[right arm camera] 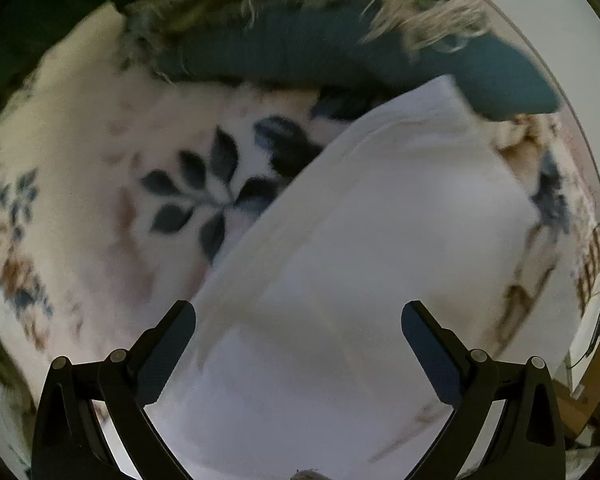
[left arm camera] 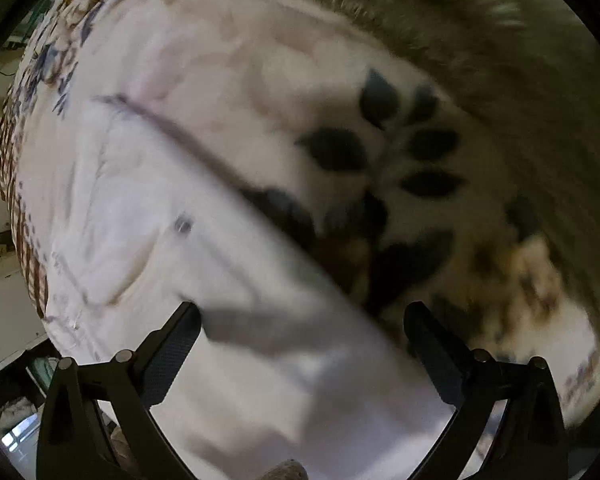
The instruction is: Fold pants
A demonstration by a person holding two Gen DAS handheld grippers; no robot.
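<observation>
A fluffy cream blanket printed with dark blue leaves covers the bed, and the white cotton pants lie flat on it, diagonal in both views (heavily blurred). A teal fringed cushion touches their far end. The left gripper and right gripper hang over the pants, jaws spread wide, grasping nothing.

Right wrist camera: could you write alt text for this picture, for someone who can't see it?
White pants lie spread on a cream blanket printed with dark blue leaves, seen blurred through a fisheye lens. The right gripper is open above the fabric, its two black fingers wide apart. A teal cushion with a shaggy fringe lies beyond.
</observation>
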